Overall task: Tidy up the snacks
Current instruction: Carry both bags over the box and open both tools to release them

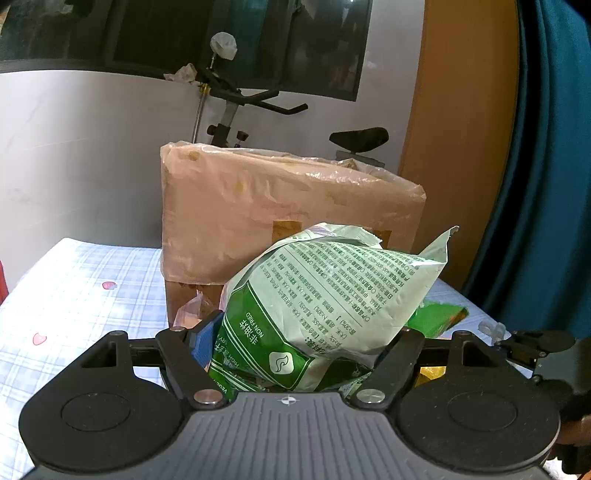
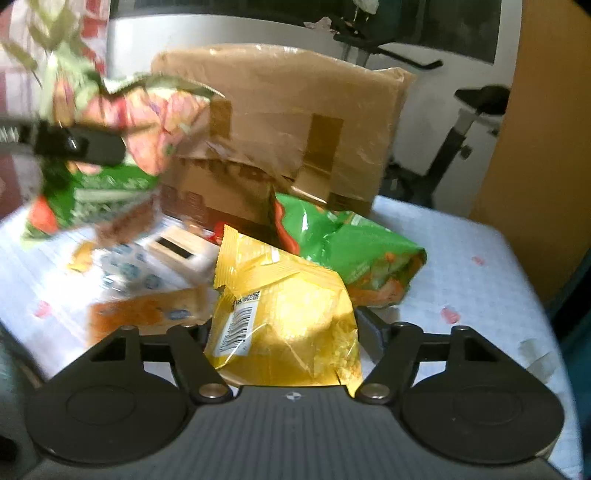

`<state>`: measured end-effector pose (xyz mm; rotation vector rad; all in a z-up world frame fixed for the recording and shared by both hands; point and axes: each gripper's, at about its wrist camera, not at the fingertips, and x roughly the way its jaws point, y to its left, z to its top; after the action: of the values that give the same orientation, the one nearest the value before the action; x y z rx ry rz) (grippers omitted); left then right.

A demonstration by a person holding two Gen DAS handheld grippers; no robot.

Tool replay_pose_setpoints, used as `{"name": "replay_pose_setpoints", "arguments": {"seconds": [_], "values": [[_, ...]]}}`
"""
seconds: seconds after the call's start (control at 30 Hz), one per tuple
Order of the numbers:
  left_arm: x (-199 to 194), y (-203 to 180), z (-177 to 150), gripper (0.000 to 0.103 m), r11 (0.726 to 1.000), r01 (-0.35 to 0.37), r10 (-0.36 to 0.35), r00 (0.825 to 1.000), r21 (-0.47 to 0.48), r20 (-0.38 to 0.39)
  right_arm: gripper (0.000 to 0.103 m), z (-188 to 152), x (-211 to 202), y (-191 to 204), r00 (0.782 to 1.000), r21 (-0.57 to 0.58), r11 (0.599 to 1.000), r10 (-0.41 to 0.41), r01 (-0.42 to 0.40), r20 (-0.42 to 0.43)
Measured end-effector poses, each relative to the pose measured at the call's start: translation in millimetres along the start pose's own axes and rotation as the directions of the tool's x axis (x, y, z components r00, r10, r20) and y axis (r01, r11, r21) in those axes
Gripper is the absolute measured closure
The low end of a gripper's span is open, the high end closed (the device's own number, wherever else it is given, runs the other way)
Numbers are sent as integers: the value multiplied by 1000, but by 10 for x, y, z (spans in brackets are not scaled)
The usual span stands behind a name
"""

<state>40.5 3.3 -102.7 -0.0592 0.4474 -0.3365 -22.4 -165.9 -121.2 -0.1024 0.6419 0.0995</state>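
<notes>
Right wrist view: right claw [image 2: 284,332] clamps a yellow snack packet [image 2: 284,314] before the cardboard box [image 2: 295,122]; left claw [image 1: 295,343] grips a green bag [image 1: 325,295]. Next, likely boxing both.

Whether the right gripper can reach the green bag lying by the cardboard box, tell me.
Probably not yet. The right gripper has the yellow bag filling its jaws, directly in front of the green bag. With the yellow one set down, the way looks free.

Behind your table stands an exercise bike [image 1: 236,110] against a white wall [image 1: 92,147], under a dark window [image 1: 184,33].
</notes>
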Motion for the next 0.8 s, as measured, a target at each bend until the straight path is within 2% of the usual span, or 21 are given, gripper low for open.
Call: {"name": "replay_pose_setpoints", "arguments": {"seconds": [0.2,0.47,0.57,0.67,0.8], "values": [[-114,-7,72,25,998,51,-51,998,-20,27,33,194,-247,-49,996,57,995,74,-77,56],[-252,-33,344,25,997,72,-70,992,-19,103,34,477,-515,-165,974,152,973,147,-174,171],[-289,-33,441,25,997,78,-76,989,-11,124,35,547,-533,-223,969,179,967,146,-182,197],[-348,-26,531,25,998,69,-67,986,-7,153,35,630,-586,-320,955,236,944,175,-232,238],[-457,-36,724,25,999,26,-34,977,41,212,35,840,-750,-412,931,236,935,184,-265,316]]}}
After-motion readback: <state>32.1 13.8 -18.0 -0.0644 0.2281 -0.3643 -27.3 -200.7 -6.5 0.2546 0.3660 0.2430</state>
